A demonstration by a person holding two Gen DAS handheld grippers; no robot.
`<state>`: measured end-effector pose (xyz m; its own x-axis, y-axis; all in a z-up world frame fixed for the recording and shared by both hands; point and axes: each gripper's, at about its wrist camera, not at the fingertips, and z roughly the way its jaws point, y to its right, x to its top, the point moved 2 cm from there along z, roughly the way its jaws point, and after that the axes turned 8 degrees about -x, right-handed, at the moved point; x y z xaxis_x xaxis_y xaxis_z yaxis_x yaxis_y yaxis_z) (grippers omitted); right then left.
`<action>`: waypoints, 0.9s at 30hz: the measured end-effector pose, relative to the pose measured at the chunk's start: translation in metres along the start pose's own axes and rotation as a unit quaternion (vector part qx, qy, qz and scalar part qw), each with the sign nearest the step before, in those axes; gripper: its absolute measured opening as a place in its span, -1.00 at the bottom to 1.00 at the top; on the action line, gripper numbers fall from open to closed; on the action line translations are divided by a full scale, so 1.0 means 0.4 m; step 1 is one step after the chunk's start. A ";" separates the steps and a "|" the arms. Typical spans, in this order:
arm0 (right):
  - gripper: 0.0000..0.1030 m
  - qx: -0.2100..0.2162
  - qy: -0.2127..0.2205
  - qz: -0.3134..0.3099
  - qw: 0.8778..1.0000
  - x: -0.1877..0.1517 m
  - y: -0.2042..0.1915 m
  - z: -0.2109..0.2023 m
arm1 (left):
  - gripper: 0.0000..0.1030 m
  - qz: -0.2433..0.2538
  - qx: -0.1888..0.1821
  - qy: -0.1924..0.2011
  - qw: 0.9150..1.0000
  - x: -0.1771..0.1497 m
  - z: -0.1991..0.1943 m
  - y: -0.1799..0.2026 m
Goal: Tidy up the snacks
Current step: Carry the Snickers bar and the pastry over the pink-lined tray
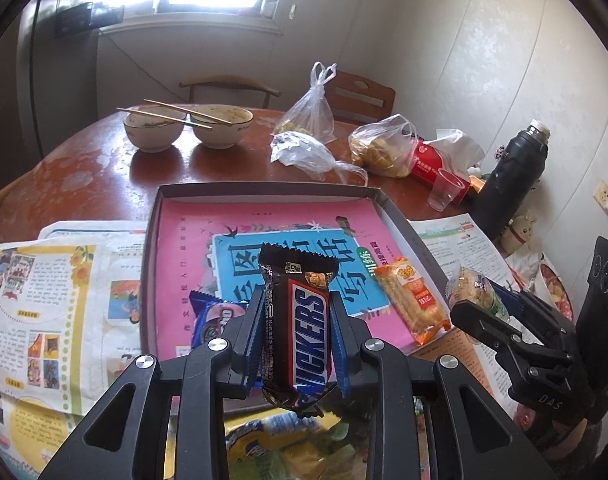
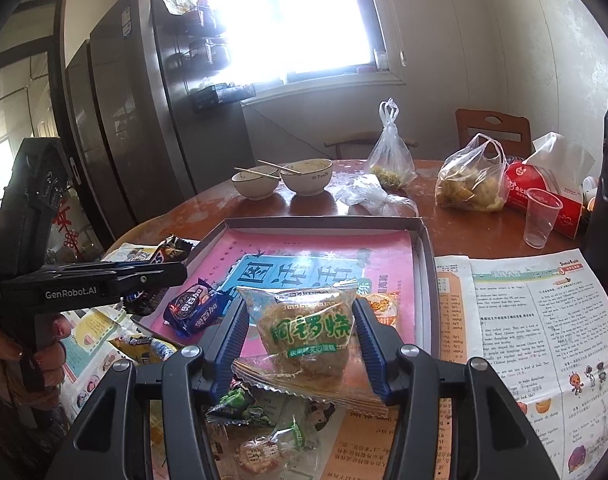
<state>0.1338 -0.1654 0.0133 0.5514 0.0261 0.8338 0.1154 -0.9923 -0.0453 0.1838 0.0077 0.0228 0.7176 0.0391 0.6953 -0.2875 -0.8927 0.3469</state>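
Observation:
My left gripper [image 1: 296, 312] is shut on a brown Snickers bar [image 1: 300, 320], held upright between the blue pads above the near edge of a shallow box [image 1: 264, 190] lined with a pink book. A blue cookie pack [image 1: 212, 316] and an orange snack pack [image 1: 415, 300] lie in the box. My right gripper [image 2: 304, 320] is shut on a clear-wrapped pastry with green lettering [image 2: 307, 328], held over the box's near right corner [image 2: 425, 240]. In the right wrist view the left gripper [image 2: 156, 276] shows at the left with the Snickers bar [image 2: 172, 250].
Newspapers [image 2: 543, 320] cover the round wooden table [image 1: 164, 168] around the box. Several loose snacks [image 2: 264, 420] lie under my right gripper. Behind the box are two bowls with chopsticks [image 1: 188, 128], plastic bags [image 1: 307, 136], a red tissue pack [image 2: 535, 196], a plastic cup [image 2: 541, 216] and a black flask [image 1: 515, 176].

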 end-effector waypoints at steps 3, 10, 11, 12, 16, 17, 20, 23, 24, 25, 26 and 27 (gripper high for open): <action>0.04 -0.001 -0.002 0.004 1.000 0.001 0.009 0.008 | -0.41 -0.002 -0.002 -0.006 1.000 0.006 0.029 0.002; 0.04 -0.002 -0.009 0.009 1.000 0.001 0.015 0.025 | -0.41 -0.010 -0.007 -0.023 1.000 0.010 0.093 -0.007; 0.04 -0.003 -0.012 0.010 1.000 0.000 0.015 0.029 | -0.41 -0.011 -0.008 -0.026 1.000 0.009 0.101 -0.009; 0.04 -0.004 -0.013 0.010 1.000 -0.001 0.016 0.033 | -0.41 -0.012 -0.008 -0.028 0.999 0.007 0.107 -0.011; 0.04 -0.005 -0.021 0.011 1.000 -0.002 0.017 0.051 | -0.41 -0.009 -0.010 -0.042 0.999 0.000 0.132 -0.009; 0.04 -0.004 -0.024 0.011 1.000 -0.002 0.016 0.056 | -0.41 -0.009 -0.010 -0.044 0.999 -0.002 0.135 -0.009; 0.04 -0.005 -0.033 0.009 0.999 -0.002 0.012 0.073 | -0.41 -0.006 -0.009 -0.052 0.999 -0.005 0.146 -0.010; 0.04 -0.007 -0.040 0.007 0.999 0.001 0.008 0.091 | -0.41 -0.004 -0.008 -0.059 0.998 -0.008 0.158 -0.012; 0.04 -0.006 -0.042 0.006 0.999 0.002 0.007 0.095 | -0.41 -0.004 -0.010 -0.062 0.998 -0.010 0.162 -0.012; 0.04 -0.006 -0.043 0.005 0.999 0.004 0.004 0.101 | -0.41 -0.002 -0.011 -0.065 0.998 -0.011 0.165 -0.011; 0.04 -0.007 -0.044 0.003 0.999 0.006 0.000 0.106 | -0.41 0.000 -0.011 -0.066 0.998 -0.012 0.167 -0.011; 0.04 -0.008 -0.046 0.001 0.999 0.007 -0.003 0.111 | -0.41 0.002 -0.011 -0.067 0.998 -0.013 0.170 -0.009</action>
<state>0.1719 -0.1589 -0.0087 0.6247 0.0350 0.7801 0.1019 -0.9941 -0.0370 0.2243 -0.0197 -0.0248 0.7946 -0.0270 0.6065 -0.3033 -0.8831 0.3580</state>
